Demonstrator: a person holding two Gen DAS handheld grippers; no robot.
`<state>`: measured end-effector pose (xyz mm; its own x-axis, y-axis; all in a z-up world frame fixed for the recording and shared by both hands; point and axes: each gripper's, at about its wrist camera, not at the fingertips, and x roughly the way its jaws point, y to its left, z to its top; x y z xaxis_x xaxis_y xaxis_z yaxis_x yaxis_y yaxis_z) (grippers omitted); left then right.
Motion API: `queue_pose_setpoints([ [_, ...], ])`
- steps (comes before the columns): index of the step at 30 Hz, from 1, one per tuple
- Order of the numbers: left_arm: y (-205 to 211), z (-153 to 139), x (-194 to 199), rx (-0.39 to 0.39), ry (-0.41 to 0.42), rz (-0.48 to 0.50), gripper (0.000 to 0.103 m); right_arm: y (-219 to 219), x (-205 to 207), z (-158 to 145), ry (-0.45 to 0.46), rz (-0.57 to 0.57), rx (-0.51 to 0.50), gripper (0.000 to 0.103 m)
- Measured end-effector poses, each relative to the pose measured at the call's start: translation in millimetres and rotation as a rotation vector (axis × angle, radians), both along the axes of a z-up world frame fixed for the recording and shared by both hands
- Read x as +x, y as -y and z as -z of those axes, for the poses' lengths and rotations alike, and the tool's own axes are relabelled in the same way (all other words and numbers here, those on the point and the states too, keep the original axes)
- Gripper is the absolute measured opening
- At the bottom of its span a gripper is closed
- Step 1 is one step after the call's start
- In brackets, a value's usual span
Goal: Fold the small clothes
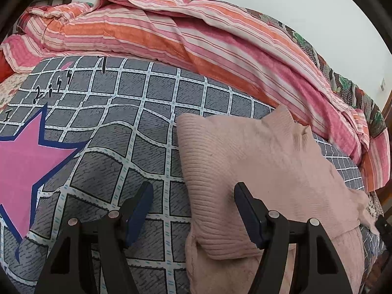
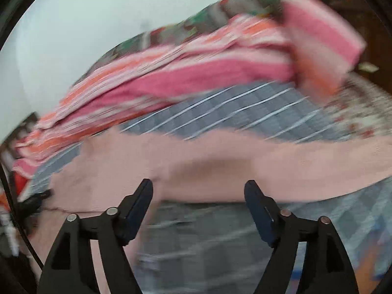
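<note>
Bed w/ grey checked cover (image 1: 137, 103), striped quilt (image 1: 171, 31) behind. Pink knit top (image 1: 257, 161) folded on cover. Left gripper (image 1: 193, 191): jaws open, empty, over top's edge. Right gripper (image 2: 198, 186): jaws open, empty; view blurred.

We see our right gripper (image 2: 198, 191) with its jaws standing wide apart and nothing between them. Just beyond its tips a pale pink garment (image 2: 220, 161) stretches left to right across a grey checked bedsheet (image 2: 232, 107). Farther off lies a rumpled pink and orange striped quilt (image 2: 196, 73). The whole view is smeared by blur.
</note>
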<state>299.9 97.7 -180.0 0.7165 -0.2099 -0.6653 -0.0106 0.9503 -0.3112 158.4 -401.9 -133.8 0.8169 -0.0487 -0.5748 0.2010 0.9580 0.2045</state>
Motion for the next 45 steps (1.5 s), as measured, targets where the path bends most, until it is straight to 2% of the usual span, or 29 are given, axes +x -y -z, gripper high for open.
queue_pose_setpoints([
  [1,0.6,0.2,-0.1,0.002,-0.001,-0.001,0.066,22.0,-12.2,-3.3,-0.005,0.066,-0.05,0.084],
  [3,1.6,0.2,0.1,0.008,-0.003,-0.002,0.066,51.6,-25.8,-3.7,-0.014,0.129,-0.064,0.088],
  [8,2.0,0.3,0.2,0.004,-0.004,-0.003,0.067,127.8,-52.8,22.8,-0.094,0.237,0.058,0.088],
  [11,2.6,0.6,0.2,0.005,-0.006,-0.005,0.067,141.5,-61.3,40.3,-0.095,0.229,0.114,0.088],
  [14,2.5,0.8,0.3,0.008,-0.009,-0.005,0.067,141.0,-55.7,40.8,-0.088,0.23,0.055,0.088],
  [19,2.0,0.8,0.3,0.011,-0.01,-0.006,0.067,156.9,-39.9,40.3,-0.094,0.242,0.11,0.088],
  [24,0.2,0.8,0.5,0.005,-0.009,-0.01,0.067,167.0,-27.2,38.0,-0.116,0.254,0.109,0.086],
  [26,0.0,0.9,0.3,0.004,-0.009,-0.01,0.067,168.4,-22.7,37.1,-0.119,0.274,0.094,0.079],
  [27,-0.2,0.9,0.3,0.002,-0.008,-0.01,0.067,168.3,-21.1,36.1,-0.123,0.284,0.079,0.07],
  [28,-0.5,0.8,0.1,-0.001,-0.008,-0.01,0.067,167.1,-18.0,34.9,-0.129,0.292,0.054,0.052],
  [29,-0.6,0.7,0.0,-0.003,-0.007,-0.011,0.067,167.2,-15.5,34.6,-0.134,0.293,0.043,0.04],
  [30,-0.8,0.5,0.0,-0.005,-0.006,-0.01,0.067,166.4,-12.5,34.1,-0.14,0.285,0.035,0.016],
  [31,-1.2,0.5,-0.1,-0.008,-0.006,-0.01,0.067,164.8,-9.6,33.0,-0.14,0.272,0.036,0.009],
  [34,-2.1,0.1,-1.3,-0.015,-0.003,-0.009,0.068,152.6,-10.7,20.7,-0.112,0.301,-0.026,0.006],
  [38,-4.9,-0.4,-4.1,-0.034,0.003,-0.01,0.068,119.4,-17.1,-13.0,-0.041,0.293,-0.13,0.006],
  [42,-9.3,-2.0,-7.6,-0.056,0.016,-0.019,0.073,67.5,-17.9,-56.4,0.03,0.24,-0.25,0.006],
  [45,-15.9,-2.6,-10.8,-0.095,0.022,-0.03,0.075,25.3,-11.1,-82.7,0.062,0.18,-0.294,0.006],
])
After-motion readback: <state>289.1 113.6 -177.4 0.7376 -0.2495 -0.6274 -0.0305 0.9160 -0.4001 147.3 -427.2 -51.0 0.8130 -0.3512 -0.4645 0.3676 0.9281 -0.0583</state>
